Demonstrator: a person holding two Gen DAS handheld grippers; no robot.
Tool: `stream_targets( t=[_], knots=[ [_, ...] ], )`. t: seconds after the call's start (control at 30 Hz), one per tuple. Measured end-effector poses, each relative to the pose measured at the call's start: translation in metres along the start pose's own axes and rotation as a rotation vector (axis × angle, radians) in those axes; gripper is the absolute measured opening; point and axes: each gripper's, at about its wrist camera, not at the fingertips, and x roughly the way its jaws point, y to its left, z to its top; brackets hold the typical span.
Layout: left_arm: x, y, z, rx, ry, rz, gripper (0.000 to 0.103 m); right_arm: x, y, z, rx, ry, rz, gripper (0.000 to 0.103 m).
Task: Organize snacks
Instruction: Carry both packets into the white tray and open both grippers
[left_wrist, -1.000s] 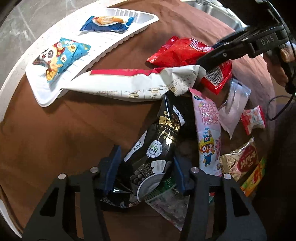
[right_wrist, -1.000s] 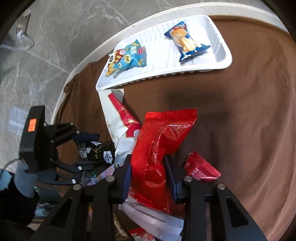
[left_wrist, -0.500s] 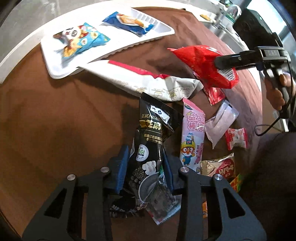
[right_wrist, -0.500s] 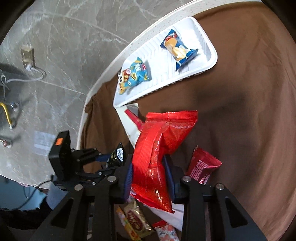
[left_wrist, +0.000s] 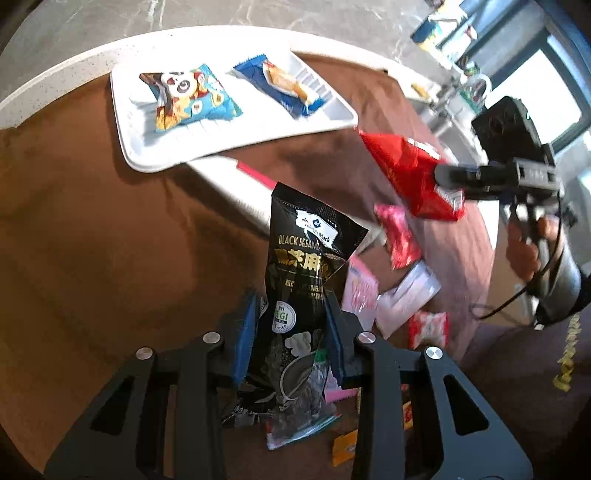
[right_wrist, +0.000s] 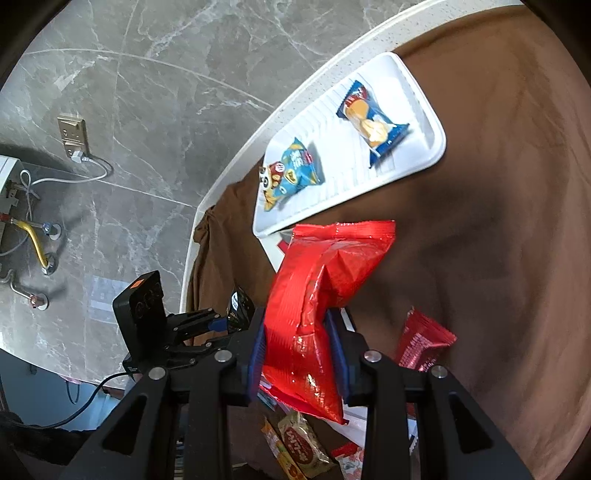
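Observation:
My left gripper (left_wrist: 291, 325) is shut on a black sesame snack bag (left_wrist: 306, 273) and holds it upright above the brown tablecloth. My right gripper (right_wrist: 297, 343) is shut on a red snack bag (right_wrist: 325, 280) and holds it in the air; that red bag also shows in the left wrist view (left_wrist: 410, 173). A white tray (left_wrist: 207, 147) at the table's far side holds a blue panda snack pack (left_wrist: 188, 98) and a dark blue cracker pack (left_wrist: 284, 83). The tray also shows in the right wrist view (right_wrist: 428, 155).
A long white bag (left_wrist: 236, 192) lies by the tray. A small red pack (left_wrist: 400, 236), a clear packet (left_wrist: 410, 295) and several other small snacks lie on the cloth (left_wrist: 92, 240) at the right. A small red pack (right_wrist: 424, 339) lies beside my right gripper.
Both grippers have lifted their bags higher off the table. The black bag has come upright and the red bag has moved up toward the tray side.

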Motion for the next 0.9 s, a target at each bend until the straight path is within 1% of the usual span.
stream_targets(
  t=[0.07, 0.17, 0.33, 0.5, 0.57, 0.7, 0.73, 0.83, 0.9],
  knots=[
    [-0.002, 0.0, 0.004, -0.012, -0.012, -0.011, 0.031, 0.001, 0.0, 0.002, 0.004, 0.003, 0.012, 0.034],
    [-0.002, 0.001, 0.011, -0.036, -0.021, -0.037, 0.031, 0.004, 0.001, 0.002, -0.008, 0.009, 0.002, 0.034],
    [-0.005, 0.003, 0.018, -0.071, -0.037, -0.059, 0.031, 0.006, 0.0, 0.003, -0.001, 0.014, 0.015, 0.033],
    [-0.011, 0.004, 0.033, -0.109, -0.071, -0.091, 0.031, 0.001, 0.003, 0.009, -0.004, -0.012, 0.032, 0.033],
    [-0.013, 0.005, 0.042, -0.127, -0.087, -0.109, 0.031, 0.0, 0.005, 0.016, -0.006, -0.022, 0.047, 0.033],
    [-0.015, 0.008, 0.069, -0.153, -0.124, -0.124, 0.031, 0.0, 0.009, 0.035, -0.023, -0.049, 0.061, 0.033],
    [-0.013, 0.01, 0.078, -0.17, -0.131, -0.138, 0.031, 0.001, 0.01, 0.039, -0.028, -0.053, 0.066, 0.033],
    [-0.009, 0.013, 0.099, -0.19, -0.149, -0.133, 0.031, 0.005, 0.014, 0.058, -0.044, -0.068, 0.073, 0.033],
    [-0.001, 0.02, 0.116, -0.216, -0.153, -0.15, 0.031, 0.01, 0.014, 0.071, -0.044, -0.074, 0.074, 0.033]
  ],
)
